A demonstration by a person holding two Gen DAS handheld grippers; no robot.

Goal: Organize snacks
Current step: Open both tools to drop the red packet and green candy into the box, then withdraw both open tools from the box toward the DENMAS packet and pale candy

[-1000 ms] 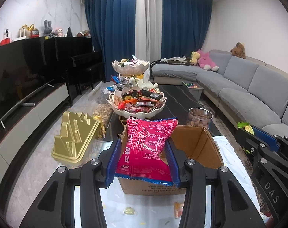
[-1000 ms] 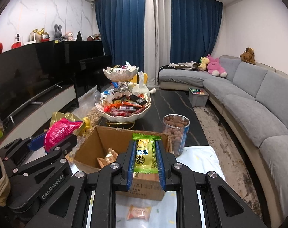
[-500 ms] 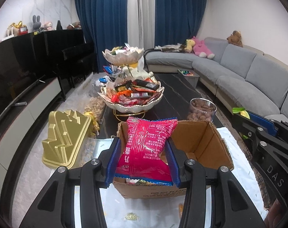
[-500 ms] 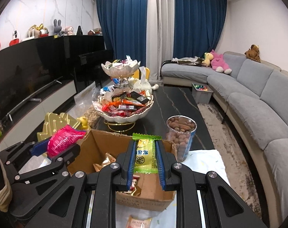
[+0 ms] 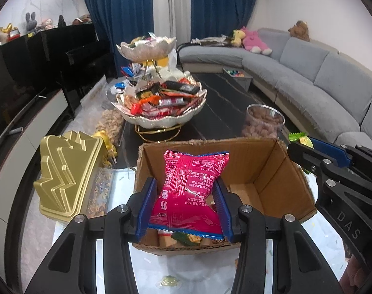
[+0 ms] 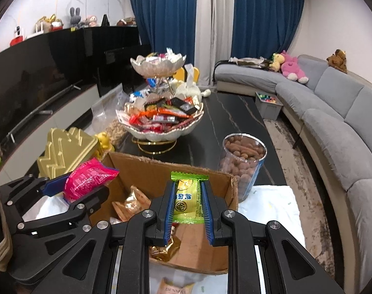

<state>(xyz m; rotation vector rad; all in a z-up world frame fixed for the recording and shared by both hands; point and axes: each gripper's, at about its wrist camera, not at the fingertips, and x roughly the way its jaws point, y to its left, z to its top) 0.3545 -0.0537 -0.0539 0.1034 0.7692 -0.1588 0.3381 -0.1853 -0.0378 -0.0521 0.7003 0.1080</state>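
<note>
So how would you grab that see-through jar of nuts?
Take the clear jar around its straight round sides, coming in level from the sofa side. It stands upright with its top open, and the cardboard box crowds its other side.

Place: a home living room
Seating: curved grey sectional sofa (image 6: 333, 103) with plush toys (image 6: 292, 67)
Windows: blue floor-length curtains (image 6: 166, 19)
Media: television (image 6: 38, 73) on a low cabinet
Table: dark marble coffee table (image 6: 225, 122) bearing a tiered snack bowl (image 6: 159, 120)

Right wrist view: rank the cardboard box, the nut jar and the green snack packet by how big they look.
1. Cardboard box, largest.
2. Nut jar.
3. Green snack packet, smallest, though it sits nearest the camera in the right claw, so it looks enlarged.
</note>
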